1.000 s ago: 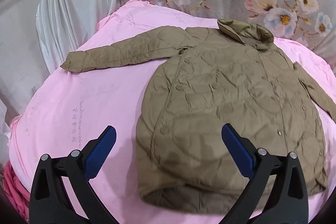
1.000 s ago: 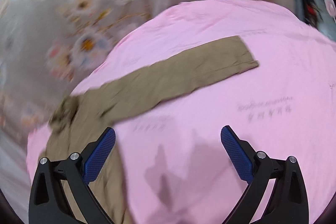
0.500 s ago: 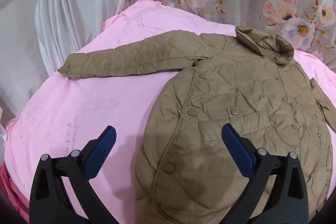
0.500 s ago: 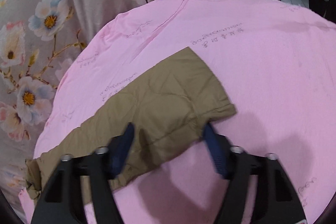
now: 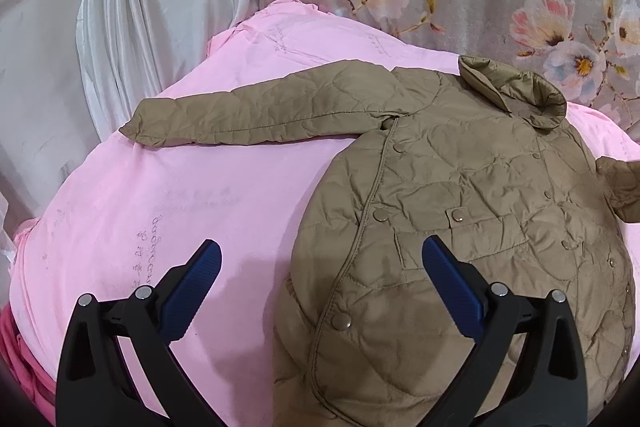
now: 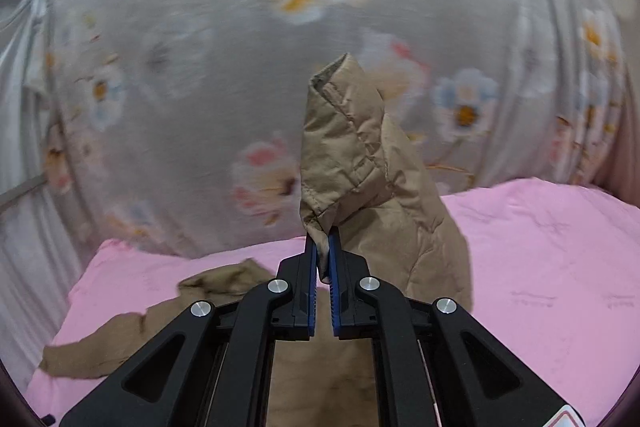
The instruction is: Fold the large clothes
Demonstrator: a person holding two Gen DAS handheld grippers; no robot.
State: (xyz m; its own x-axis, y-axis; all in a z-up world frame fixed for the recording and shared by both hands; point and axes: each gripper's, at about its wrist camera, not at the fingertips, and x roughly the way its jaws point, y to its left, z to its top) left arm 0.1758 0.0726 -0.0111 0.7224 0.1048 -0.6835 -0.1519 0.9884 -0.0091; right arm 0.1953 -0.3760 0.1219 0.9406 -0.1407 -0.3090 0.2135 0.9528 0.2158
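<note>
**A:** Since half a second back your right gripper (image 6: pixel 323 251) went from straddling the sleeve cuff (image 6: pixel 344 147) on the pink sheet (image 6: pixel 540 251) to clamped on it and lifted. Cuff stood up off the fingertips, folded over itself, in front of the floral curtain (image 6: pixel 200 67).

**B:** And the left?

**A:** Your left gripper (image 5: pixel 320 267) was spread wide, nothing between the pads (image 5: pixel 192 283). It hovered over the jacket (image 5: pixel 460 227) hem. Left pad sat above bare sheet, right pad above the quilted front, near the pocket flap (image 5: pixel 480 217).

**B:** Where did the jacket lie?

**A:** Flat on the sheet, front up, snaps closed, collar (image 5: pixel 516 95) at the far side by the curtain. Left sleeve (image 5: pixel 260 115) stretched straight out toward the white drape (image 5: pixel 160 7), well apart from your left gripper. Right sleeve showed only as a bunched bit at the right edge of the left wrist view. In the right wrist view the jacket body ran beneath the gripper.
</note>
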